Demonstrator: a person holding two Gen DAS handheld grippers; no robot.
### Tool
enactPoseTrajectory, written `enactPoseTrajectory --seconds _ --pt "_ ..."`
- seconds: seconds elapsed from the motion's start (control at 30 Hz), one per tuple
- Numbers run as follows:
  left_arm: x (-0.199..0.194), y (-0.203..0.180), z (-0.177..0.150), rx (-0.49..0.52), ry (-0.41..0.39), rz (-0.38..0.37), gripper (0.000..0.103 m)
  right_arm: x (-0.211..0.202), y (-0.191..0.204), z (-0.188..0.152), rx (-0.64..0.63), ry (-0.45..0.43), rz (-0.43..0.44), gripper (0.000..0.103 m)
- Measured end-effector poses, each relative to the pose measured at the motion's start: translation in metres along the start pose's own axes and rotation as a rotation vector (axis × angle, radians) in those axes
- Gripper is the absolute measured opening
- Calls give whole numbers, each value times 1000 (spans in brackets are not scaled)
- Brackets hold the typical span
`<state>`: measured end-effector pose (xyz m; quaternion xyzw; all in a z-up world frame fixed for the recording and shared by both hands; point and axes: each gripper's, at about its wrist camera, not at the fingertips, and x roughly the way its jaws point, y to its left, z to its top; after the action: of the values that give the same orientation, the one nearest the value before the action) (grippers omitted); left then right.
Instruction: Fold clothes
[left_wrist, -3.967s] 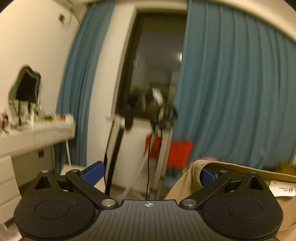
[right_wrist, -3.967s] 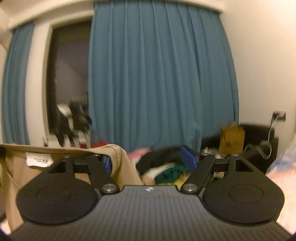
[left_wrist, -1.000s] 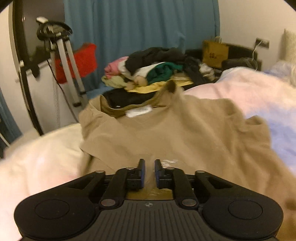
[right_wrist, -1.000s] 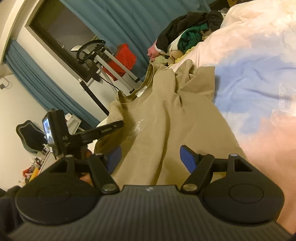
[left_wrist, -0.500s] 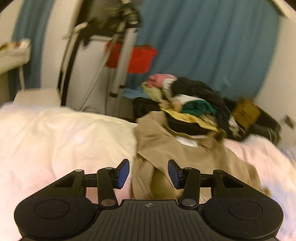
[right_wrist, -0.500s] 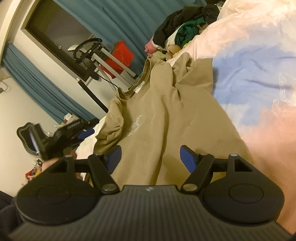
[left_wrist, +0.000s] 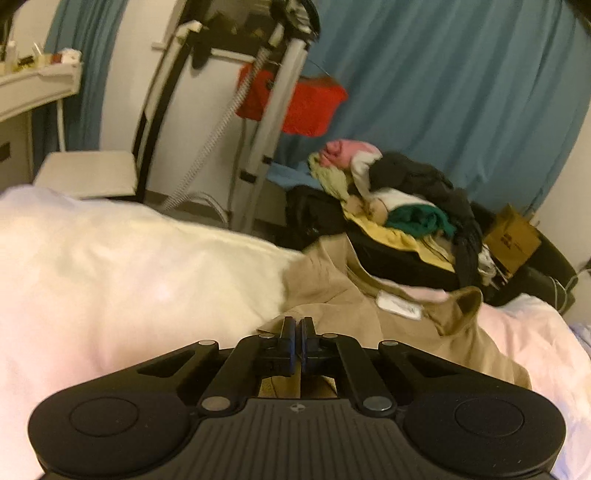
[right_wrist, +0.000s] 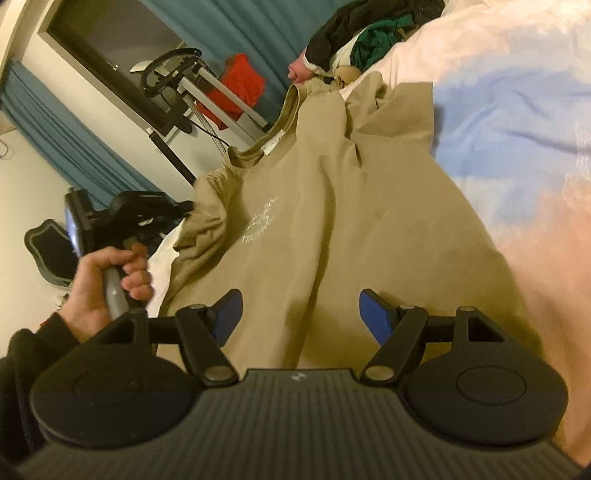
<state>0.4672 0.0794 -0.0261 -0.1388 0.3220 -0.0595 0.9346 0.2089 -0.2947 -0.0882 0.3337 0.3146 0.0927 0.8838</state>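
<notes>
A tan T-shirt lies spread on the bed with its collar at the far end, a white label inside the neck and a pale print on the chest. My left gripper is shut on the bunched sleeve edge of the T-shirt at its left side. From the right wrist view that gripper touches the sleeve, held by a person's hand. My right gripper hovers open over the shirt's lower part, with nothing between its fingers.
The bed cover is pale pink and white, turning blue on the right. A pile of mixed clothes sits past the bed's far end. An exercise machine, a red item, a brown paper bag and blue curtains stand beyond.
My left gripper was open around the shirt's left sleeve half a second ago and has now shut on it. The right gripper has stayed open over the lower shirt.
</notes>
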Motion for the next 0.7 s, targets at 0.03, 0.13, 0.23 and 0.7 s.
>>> enactPoseTrajectory --seconds 0.03,0.13,0.23,0.7 --pt "-7 8 8 1 -6 7 3 1 1 -1 -1 3 0 73" --pt "-23 26 38 27 -40 91 3 4 2 -2 -5 14 -1 73" --pt "-26 45 70 75 -44 262 3 5 5 -3 -38 15 -16 73" --pt "-67 155 23 -262 79 303 43 18 10 -5 -76 29 -37 73"
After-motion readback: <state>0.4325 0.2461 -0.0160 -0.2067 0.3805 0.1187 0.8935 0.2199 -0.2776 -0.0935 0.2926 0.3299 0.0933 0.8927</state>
